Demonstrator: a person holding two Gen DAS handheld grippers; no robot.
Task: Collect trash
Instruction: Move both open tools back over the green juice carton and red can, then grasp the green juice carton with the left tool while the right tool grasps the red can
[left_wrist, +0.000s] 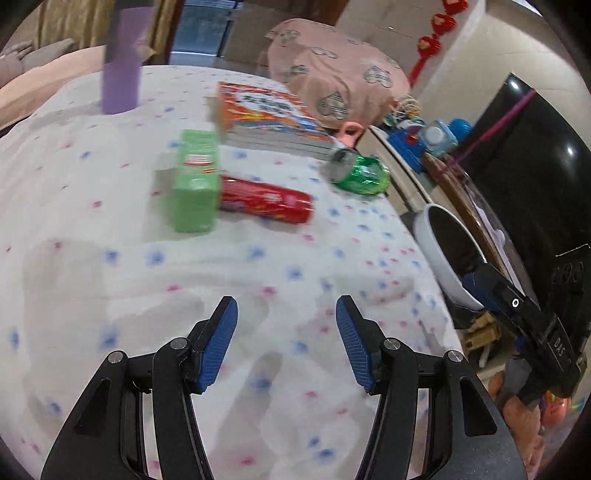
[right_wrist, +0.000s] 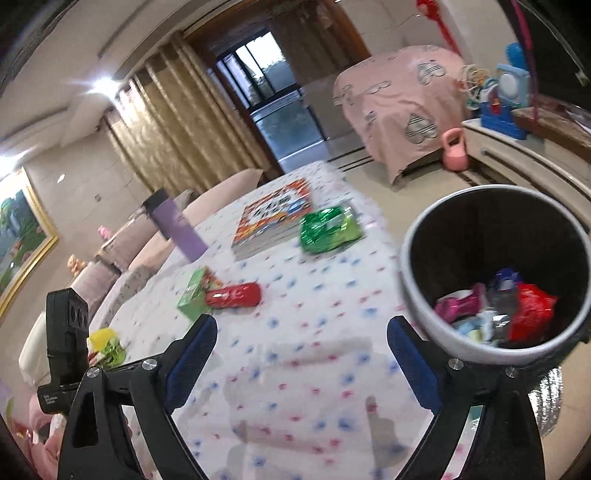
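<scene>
A green carton and a crushed red can lie together mid-table. A crumpled green can or wrapper lies near the table's right edge, also in the right wrist view. My left gripper is open and empty above the tablecloth, short of the trash. My right gripper is open and empty over the table's near side. The white bin stands beside the table at right and holds several wrappers. The carton and red can lie ahead of it.
A stack of books and a purple bottle stand farther back on the spotted tablecloth. A pink-covered piece of furniture, a pink kettlebell and a cabinet with toys lie beyond. The other gripper's body shows at left.
</scene>
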